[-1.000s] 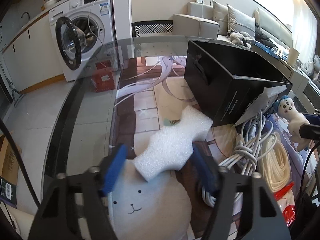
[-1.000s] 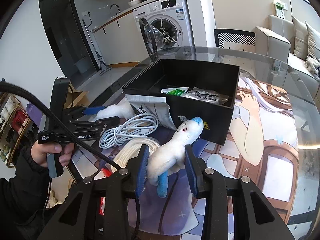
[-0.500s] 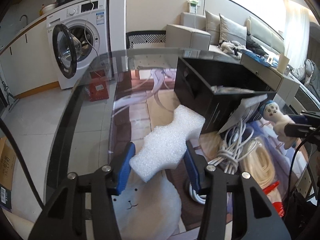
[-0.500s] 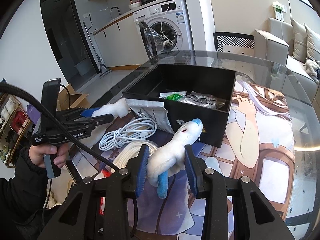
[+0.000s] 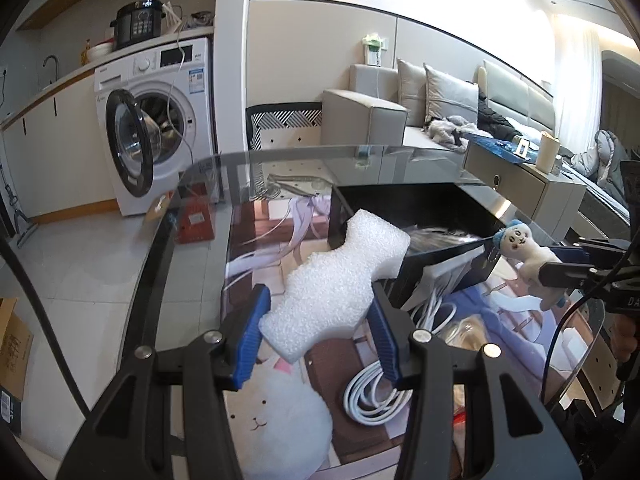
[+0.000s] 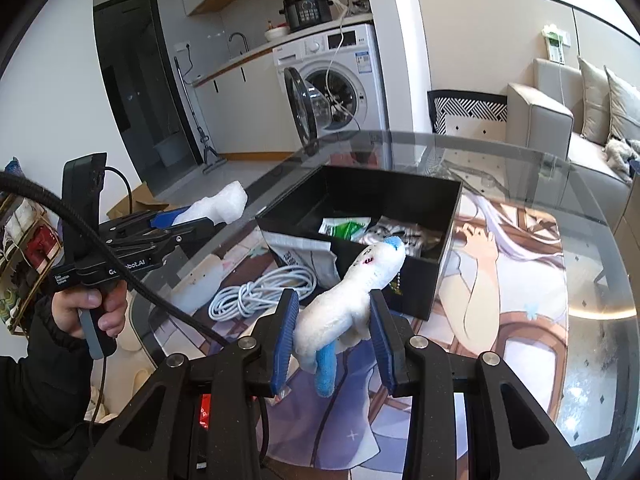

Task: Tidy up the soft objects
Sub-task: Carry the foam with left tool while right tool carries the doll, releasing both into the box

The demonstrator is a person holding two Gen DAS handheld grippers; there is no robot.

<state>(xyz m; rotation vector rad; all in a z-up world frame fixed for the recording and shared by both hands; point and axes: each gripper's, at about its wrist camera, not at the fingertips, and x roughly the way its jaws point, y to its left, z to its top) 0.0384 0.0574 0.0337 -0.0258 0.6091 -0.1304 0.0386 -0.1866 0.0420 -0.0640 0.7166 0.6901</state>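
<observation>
The foam piece (image 5: 340, 276), gripped by the left gripper (image 5: 318, 334), has been raised toward the black box (image 6: 416, 196); the plush toy (image 6: 348, 296) is kept clamped in the right gripper (image 6: 334, 346), ready for boxing.

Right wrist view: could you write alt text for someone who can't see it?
A handheld right gripper clamps a white plush toy with blue trim above a glass table, near an open black box holding packets. To the left, the left gripper holds a white foam piece; a coiled white cable lies below.
</observation>
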